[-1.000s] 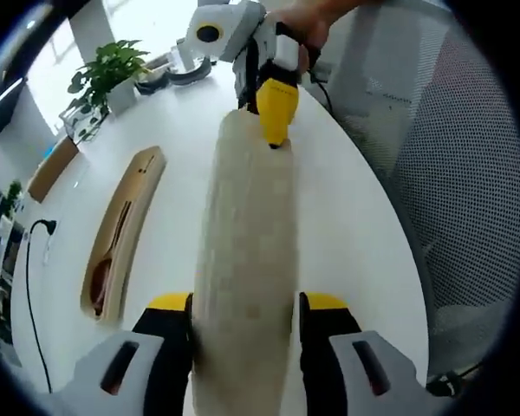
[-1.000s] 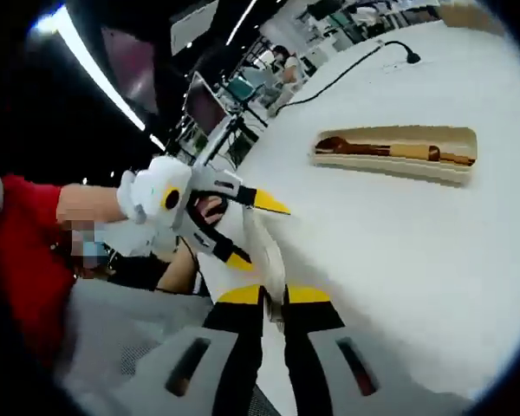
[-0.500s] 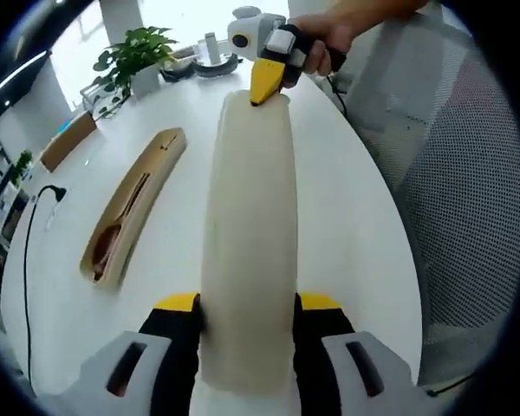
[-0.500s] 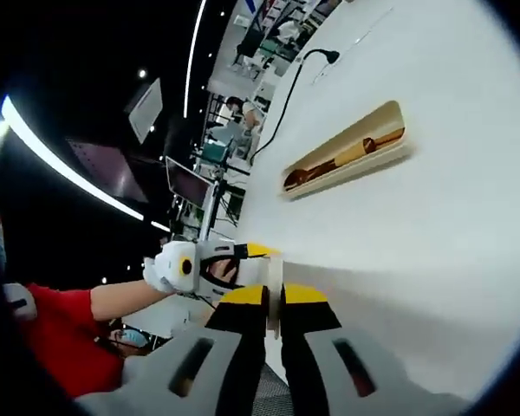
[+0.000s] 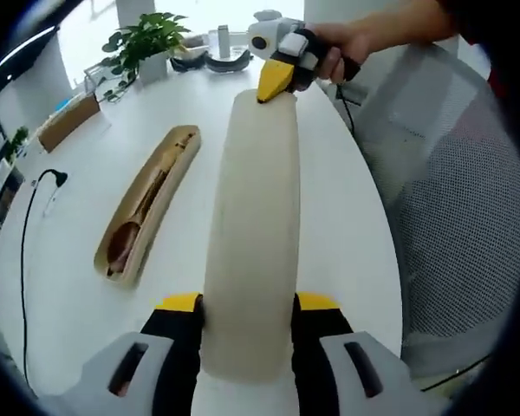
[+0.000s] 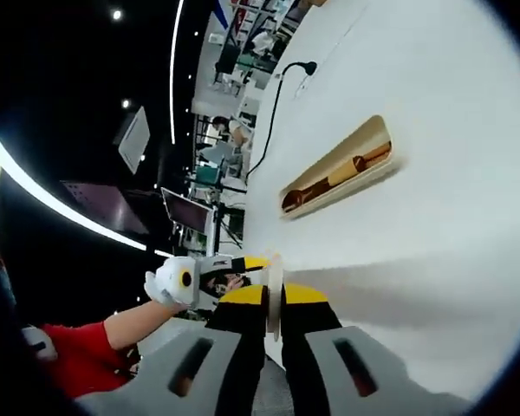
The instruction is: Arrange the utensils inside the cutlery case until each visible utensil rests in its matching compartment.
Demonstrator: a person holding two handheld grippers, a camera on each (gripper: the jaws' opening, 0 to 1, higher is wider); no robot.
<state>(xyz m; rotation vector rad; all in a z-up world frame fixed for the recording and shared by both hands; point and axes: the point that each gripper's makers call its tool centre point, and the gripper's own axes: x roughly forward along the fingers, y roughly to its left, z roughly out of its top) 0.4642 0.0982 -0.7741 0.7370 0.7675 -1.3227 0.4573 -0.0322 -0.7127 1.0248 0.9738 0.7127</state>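
Note:
A long beige case lid (image 5: pixel 251 199) hangs lengthwise above the white table (image 5: pixel 69 286). My left gripper (image 5: pixel 247 303) is shut on its near end. At the far end my right gripper (image 5: pixel 276 82), held by a hand, is shut on it. In the right gripper view the lid (image 6: pixel 275 270) shows edge-on between the jaws of my right gripper (image 6: pixel 273 296), with my left gripper (image 6: pixel 247 262) beyond it. The open case tray (image 5: pixel 147 204) lies on the table left of the lid and holds brown wooden utensils (image 5: pixel 126 243). The same tray (image 6: pixel 338 169) appears in the right gripper view.
A potted plant (image 5: pixel 147 39), a cardboard box (image 5: pixel 65 121) and a headset (image 5: pixel 212 59) stand at the table's far side. A black cable with a plug (image 5: pixel 48 180) lies at the left. A mesh chair (image 5: pixel 451 225) stands beyond the right table edge.
Both views have shifted and the right gripper view has rolled a little. The lid stays held at both ends, and the tray with its utensils has not moved on the table.

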